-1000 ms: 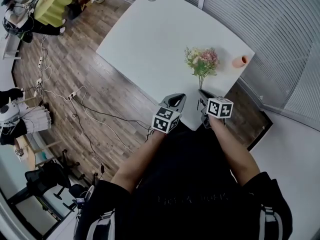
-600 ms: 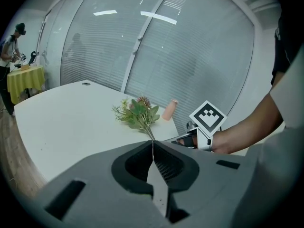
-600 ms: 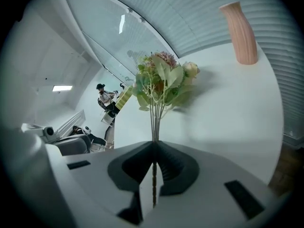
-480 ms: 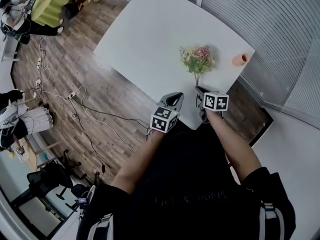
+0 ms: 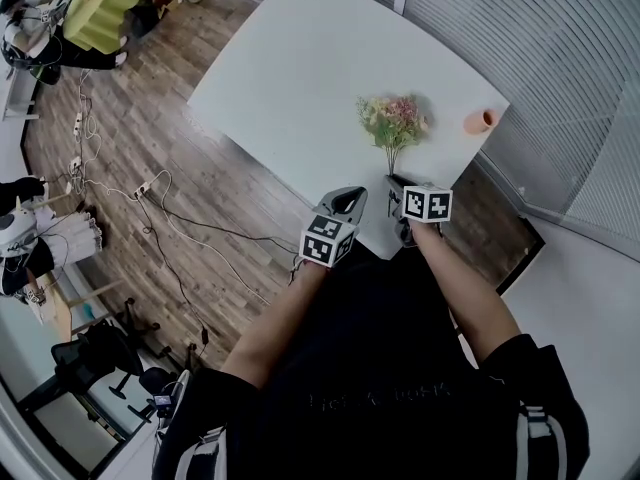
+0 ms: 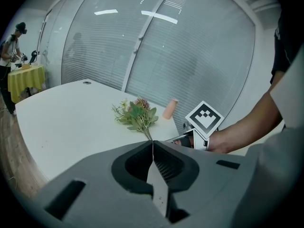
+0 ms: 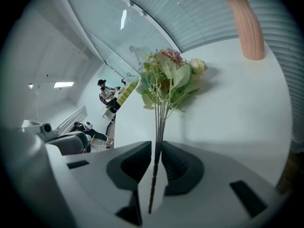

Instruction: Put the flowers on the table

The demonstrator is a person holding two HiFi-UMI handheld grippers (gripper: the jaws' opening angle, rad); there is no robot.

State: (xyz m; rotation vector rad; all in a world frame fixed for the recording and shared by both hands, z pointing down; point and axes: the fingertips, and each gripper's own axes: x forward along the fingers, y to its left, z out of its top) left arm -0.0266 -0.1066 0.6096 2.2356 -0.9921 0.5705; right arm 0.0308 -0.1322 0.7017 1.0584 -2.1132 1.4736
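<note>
A bunch of flowers (image 5: 392,120) with pink and pale blooms and green leaves is over the near right part of the white table (image 5: 300,68). My right gripper (image 5: 393,183) is shut on its thin stems (image 7: 159,122), which run between the jaws, and the blooms (image 7: 168,77) point away from me. I cannot tell whether the bunch touches the tabletop. My left gripper (image 5: 348,200) hangs beside the right one at the table's near edge, shut with nothing in it. In the left gripper view the flowers (image 6: 137,115) lie just ahead of that gripper (image 6: 153,144).
A ribbed pink vase (image 5: 480,121) stands at the table's right corner, also shown as the vase (image 7: 247,27) beyond the flowers. Slatted glass walls close the far and right sides. Cables lie on the wooden floor (image 5: 150,168) to the left, where people (image 5: 30,28) are working.
The right gripper and the flowers have shifted a little left and further over the table. The left gripper has barely moved.
</note>
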